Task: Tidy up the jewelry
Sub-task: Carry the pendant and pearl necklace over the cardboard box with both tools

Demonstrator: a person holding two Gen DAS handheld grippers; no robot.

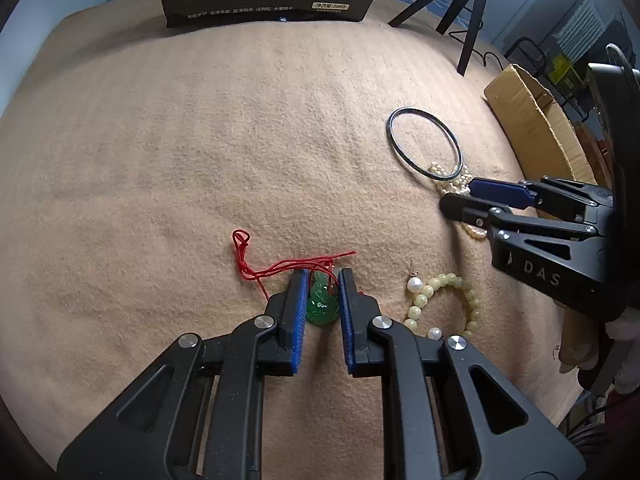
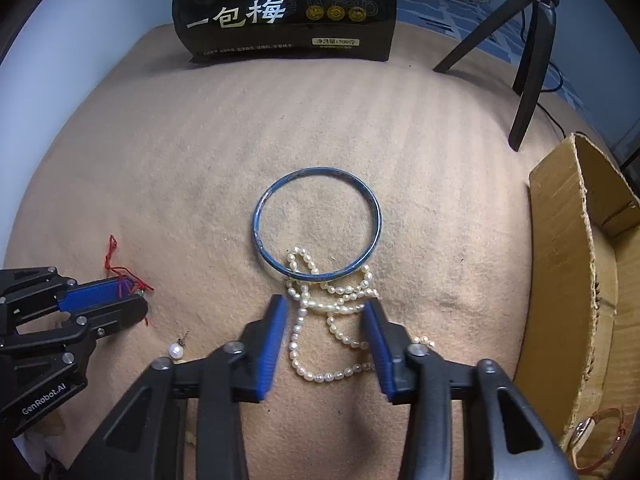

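My left gripper [image 1: 323,276] is closed around a green jade pendant [image 1: 320,302] on a red cord [image 1: 276,266], low on the tan cloth; both pads touch it. My right gripper [image 2: 326,304] is open, its fingers either side of a tangled pearl necklace [image 2: 328,320] lying on the cloth. A blue bangle [image 2: 316,224] lies just beyond, its near rim over the pearls. A yellow-green bead bracelet [image 1: 444,300] and pearl earrings [image 1: 414,283] lie right of the pendant. The right gripper also shows in the left wrist view [image 1: 460,196].
A black snack bag [image 2: 286,12] stands at the far edge of the cloth. A black tripod [image 2: 528,52] stands at the far right. An open cardboard box [image 2: 576,264] sits at the right edge, with a watch [image 2: 592,432] by it.
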